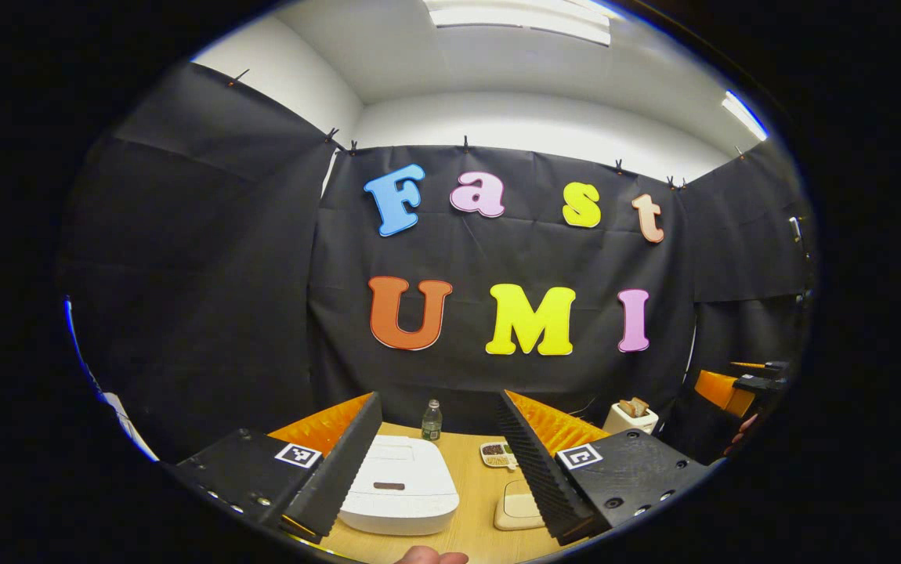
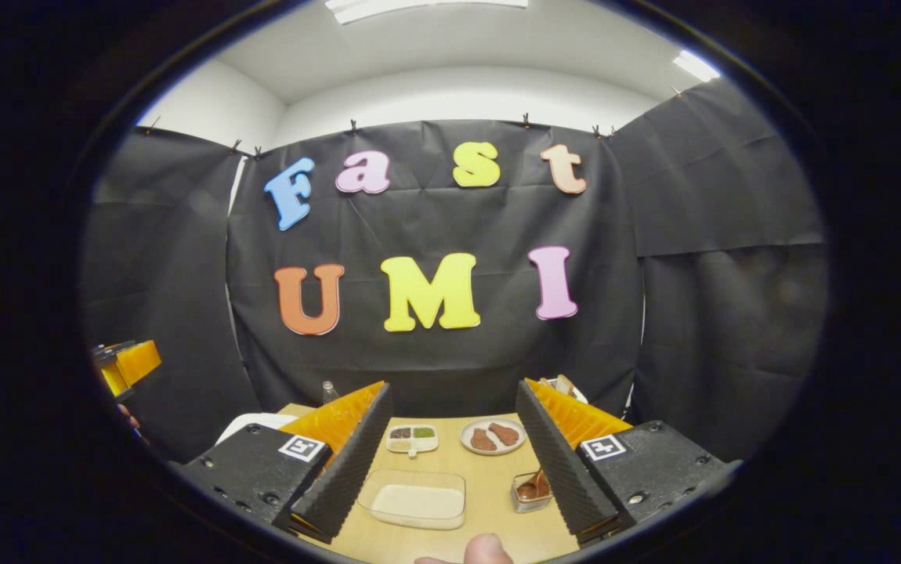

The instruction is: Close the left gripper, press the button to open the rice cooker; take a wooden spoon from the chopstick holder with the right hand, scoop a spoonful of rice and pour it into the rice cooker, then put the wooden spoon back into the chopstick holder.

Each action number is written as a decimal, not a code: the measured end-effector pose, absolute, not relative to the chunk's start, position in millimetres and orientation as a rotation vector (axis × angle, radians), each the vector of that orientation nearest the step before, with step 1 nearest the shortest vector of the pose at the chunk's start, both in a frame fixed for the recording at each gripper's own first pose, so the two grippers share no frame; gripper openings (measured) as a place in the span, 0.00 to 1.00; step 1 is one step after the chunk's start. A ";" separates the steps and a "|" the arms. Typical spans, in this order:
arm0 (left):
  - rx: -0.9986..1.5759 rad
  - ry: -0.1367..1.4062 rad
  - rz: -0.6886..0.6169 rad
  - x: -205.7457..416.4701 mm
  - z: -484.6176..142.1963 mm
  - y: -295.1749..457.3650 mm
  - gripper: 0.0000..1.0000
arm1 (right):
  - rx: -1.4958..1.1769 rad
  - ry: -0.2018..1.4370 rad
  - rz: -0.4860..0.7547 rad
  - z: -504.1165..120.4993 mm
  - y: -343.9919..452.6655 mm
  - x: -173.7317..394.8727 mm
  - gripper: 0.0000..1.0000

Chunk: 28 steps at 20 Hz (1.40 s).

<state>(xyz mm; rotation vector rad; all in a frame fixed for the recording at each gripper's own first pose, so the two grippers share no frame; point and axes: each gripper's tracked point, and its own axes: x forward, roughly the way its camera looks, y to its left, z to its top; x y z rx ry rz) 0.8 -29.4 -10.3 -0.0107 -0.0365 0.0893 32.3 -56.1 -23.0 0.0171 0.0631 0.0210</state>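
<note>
The white rice cooker (image 1: 399,486) sits on the wooden table with its lid down, low between the fingers of my left gripper (image 1: 439,398), which is open and holds nothing. In the right gripper view its white edge (image 2: 251,424) peeks out at the left. My right gripper (image 2: 452,388) is open too, above a clear tray of rice (image 2: 419,501). A small clear chopstick holder (image 2: 530,492) with a wooden spoon (image 2: 538,482) in it stands against the inner side of the right finger. Each gripper also shows far off in the other's view: the right gripper (image 1: 740,384) and the left gripper (image 2: 125,364).
A small bottle (image 1: 432,421) stands behind the cooker. A divided dish (image 2: 413,439) and a plate of brown food (image 2: 493,435) lie at the back of the table (image 2: 490,517). A white toaster with bread (image 1: 631,415) stands at the back right. A person's fingertip (image 2: 486,551) shows at the bottom edge.
</note>
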 end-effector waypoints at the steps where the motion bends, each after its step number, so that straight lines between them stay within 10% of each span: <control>1: -0.013 -0.029 0.090 -1.5 -13.2 -29.2 0.94 | 0.013 0.066 0.021 -23.6 -57.0 33.8 1.00; 12: -0.058 0.231 0.164 8.1 -92.4 -15.5 0.92 | 0.010 0.136 0.015 -63.9 -74.1 52.5 1.00; 16: -0.044 0.347 0.175 23.6 -121.7 -9.3 0.67 | 0.004 0.159 0.018 -74.4 -85.3 70.5 1.00; 19: -0.044 0.433 0.194 28.1 -138.7 -2.1 0.13 | 0.015 0.170 0.021 -79.8 -90.7 85.1 1.00; 28: -0.161 0.601 0.121 67.0 -190.4 -0.3 0.00 | 0.023 0.206 0.020 -96.8 -104.4 121.8 1.00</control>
